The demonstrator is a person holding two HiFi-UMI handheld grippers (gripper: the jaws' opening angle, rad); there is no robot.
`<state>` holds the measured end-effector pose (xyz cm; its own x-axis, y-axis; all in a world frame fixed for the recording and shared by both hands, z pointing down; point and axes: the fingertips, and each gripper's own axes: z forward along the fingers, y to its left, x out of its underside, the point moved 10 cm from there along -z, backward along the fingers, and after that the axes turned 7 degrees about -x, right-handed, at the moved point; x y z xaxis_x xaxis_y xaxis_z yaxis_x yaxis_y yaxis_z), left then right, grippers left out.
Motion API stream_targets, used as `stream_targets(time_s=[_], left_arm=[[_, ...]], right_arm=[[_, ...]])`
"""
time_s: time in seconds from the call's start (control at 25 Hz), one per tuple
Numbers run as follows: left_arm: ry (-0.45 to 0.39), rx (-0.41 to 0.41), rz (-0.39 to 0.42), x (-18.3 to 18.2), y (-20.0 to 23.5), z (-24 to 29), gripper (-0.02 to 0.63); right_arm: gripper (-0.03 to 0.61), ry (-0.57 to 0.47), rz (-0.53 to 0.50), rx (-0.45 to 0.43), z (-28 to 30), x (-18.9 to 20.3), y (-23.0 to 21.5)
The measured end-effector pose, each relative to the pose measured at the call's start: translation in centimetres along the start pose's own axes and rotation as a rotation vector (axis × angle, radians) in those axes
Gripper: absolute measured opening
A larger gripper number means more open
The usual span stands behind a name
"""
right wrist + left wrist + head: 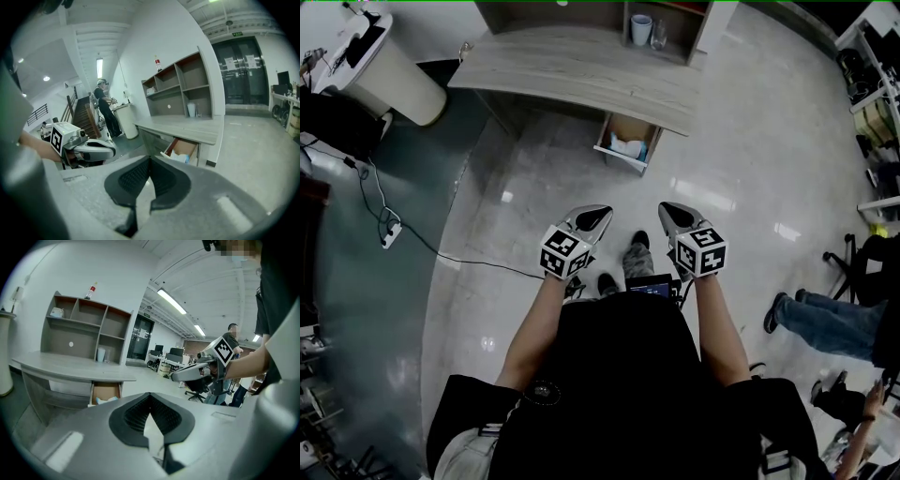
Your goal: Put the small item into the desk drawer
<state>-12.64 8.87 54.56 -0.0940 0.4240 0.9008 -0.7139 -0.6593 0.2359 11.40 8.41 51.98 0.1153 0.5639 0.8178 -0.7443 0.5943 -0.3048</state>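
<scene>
Up at 12 o'clock the drawer [643, 153] hangs open with the pale item [624, 147] seemingly inside, and with left gripper [602, 214] and right gripper [667, 208] both pinched shut on nothing, a careless shove could jam it on the item.

We see bare floor [572, 187] between us and the pulled-out drawer [622, 158]. Its front stands uncovered, while the desk top [572, 67] overhangs the rear.
</scene>
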Motion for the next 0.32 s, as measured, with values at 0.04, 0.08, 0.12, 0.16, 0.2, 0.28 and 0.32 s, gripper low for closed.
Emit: stream_targets(time_s=[0.04, 0.08, 0.12, 0.16, 0.2, 0.28, 0.32], left_arm=[[-0.001, 0.003, 0.003, -0.02, -0.06, -0.05, 0.000], [-0.002, 0.005, 0.006, -0.06, -0.10, -0.09, 0.000], [-0.004, 0.007, 0.007, -0.10, -0.16, -0.10, 0.000], [-0.004, 0.007, 0.009, -0.14, -0.24, -0.09, 0.000], [-0.005, 0.008, 0.010, -0.19, -0.34, -0.08, 0.000], [-0.005, 0.009, 0.013, -0.29, -0.58, -0.06, 0.000], [-0.006, 0.010, 0.014, -0.34, -0.72, -0.05, 0.000]], right_arm=[[0.002, -0.004, 0.001, 0.001, -0.07, 0.06, 0.10], [0.002, -0.007, 0.001, 0.002, -0.13, 0.09, 0.18], [0.002, -0.011, 0.001, 0.003, -0.20, 0.11, 0.21], [0.002, -0.012, 0.001, 0.004, -0.29, 0.13, 0.21], [0.002, -0.014, 0.000, 0.004, -0.40, 0.14, 0.18], [0.002, -0.017, 0.000, 0.006, -0.67, 0.15, 0.11], [0.002, -0.019, -0.001, 0.007, -0.81, 0.16, 0.08]])
